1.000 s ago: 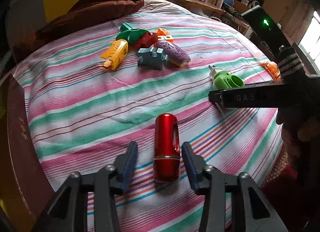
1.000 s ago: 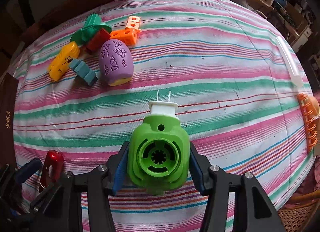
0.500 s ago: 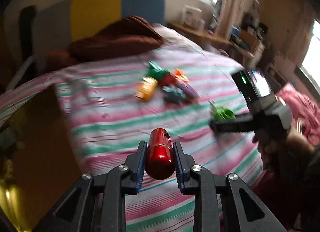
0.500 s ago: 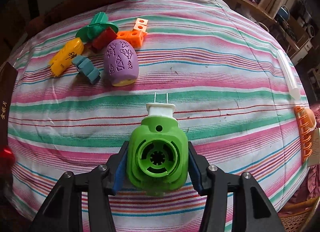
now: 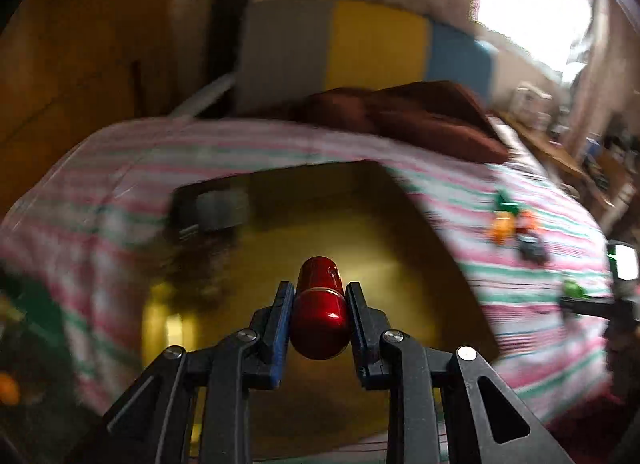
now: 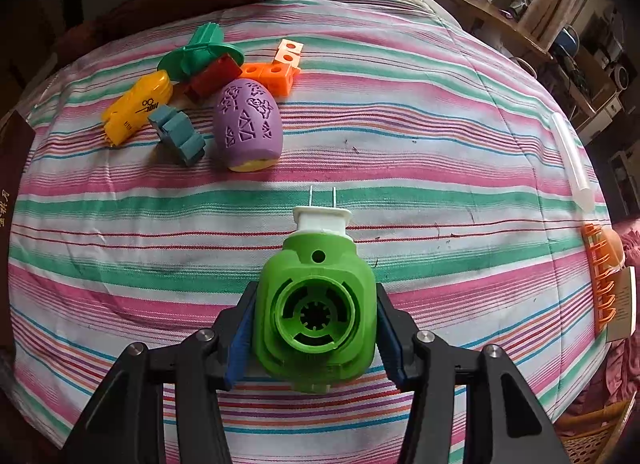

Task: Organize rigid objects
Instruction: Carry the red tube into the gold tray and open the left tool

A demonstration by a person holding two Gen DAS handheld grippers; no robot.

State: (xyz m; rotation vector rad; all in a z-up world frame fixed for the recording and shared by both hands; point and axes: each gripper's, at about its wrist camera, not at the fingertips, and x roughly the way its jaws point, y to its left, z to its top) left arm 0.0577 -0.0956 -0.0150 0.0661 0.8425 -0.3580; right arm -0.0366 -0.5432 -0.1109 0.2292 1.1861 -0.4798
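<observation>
My left gripper (image 5: 318,304) is shut on a shiny red capsule-shaped object (image 5: 319,318) and holds it in the air over an open box with a yellow-brown inside (image 5: 360,223). My right gripper (image 6: 314,324) is shut on a green plug-in device (image 6: 316,312) with a white two-pin plug, just above the striped bedsheet (image 6: 400,143). A pile of toys lies at the far left of the right wrist view: a purple egg shape (image 6: 248,123), a yellow piece (image 6: 136,105), a teal block (image 6: 178,135), a red block (image 6: 212,77), an orange cube piece (image 6: 276,71) and a green piece (image 6: 200,49).
A brown blanket (image 5: 420,115) lies at the head of the bed. An orange comb-like item (image 6: 604,276) and a white tube (image 6: 570,159) lie at the bed's right edge. A dark box edge (image 6: 8,183) stands at the left. Cluttered shelves stand beyond.
My left gripper shut on the red capsule, lifted it off the sheet and swung left over the box. My right gripper kept the green plug-in device and rose slightly.
</observation>
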